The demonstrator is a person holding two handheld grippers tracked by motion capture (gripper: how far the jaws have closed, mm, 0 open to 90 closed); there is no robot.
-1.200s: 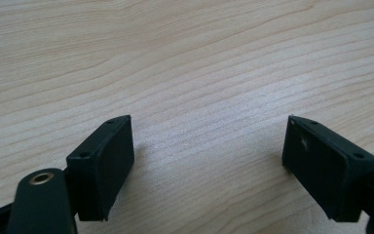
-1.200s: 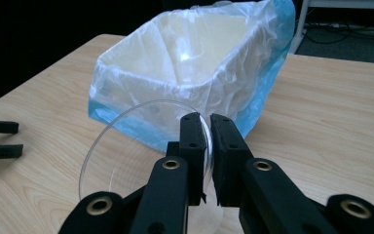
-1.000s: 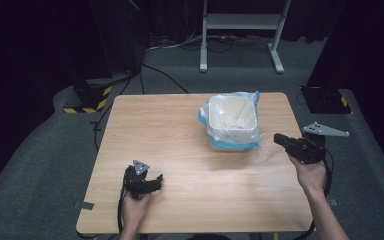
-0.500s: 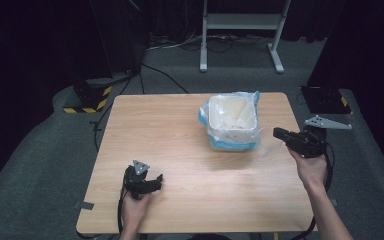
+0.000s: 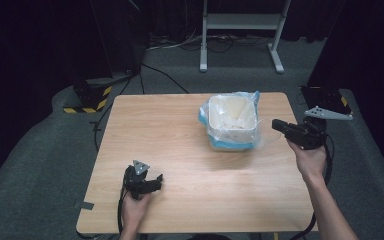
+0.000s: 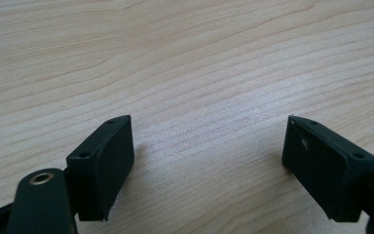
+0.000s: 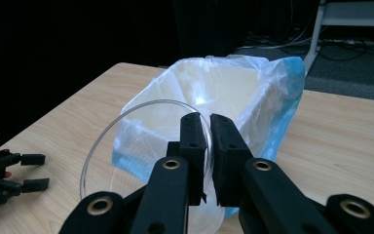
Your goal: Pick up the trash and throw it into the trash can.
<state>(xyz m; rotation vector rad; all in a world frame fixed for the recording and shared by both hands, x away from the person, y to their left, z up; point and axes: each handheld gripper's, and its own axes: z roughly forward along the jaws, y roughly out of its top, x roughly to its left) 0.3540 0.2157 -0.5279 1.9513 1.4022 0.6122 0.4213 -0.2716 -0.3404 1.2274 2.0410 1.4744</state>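
Table (image 5: 180,125) of pale wood under me, one only. On it sits one white bin (image 5: 232,122), lined with one clear bag (image 7: 253,92) that folds over the rim, blue at its edges. The bin stands toward the far right part of the table.

My right claw (image 5: 280,125) hangs just right of the bin, at the table's right edge, pointing at it. In the right gripper view (image 7: 209,141) its two jaws are nearly together, pinching the rim of one clear round disc (image 7: 126,146), thin, see-through, held on edge in front of the bin. Whether it is a lid or a dish I cannot tell.

My left claw (image 5: 152,181) rests low on the near left of the table, well apart from the bin. In the left gripper view (image 6: 207,161) its jaws are spread wide, bare wood between them, gripping nothing.

Count: two claws, one bin, one bag, one disc.
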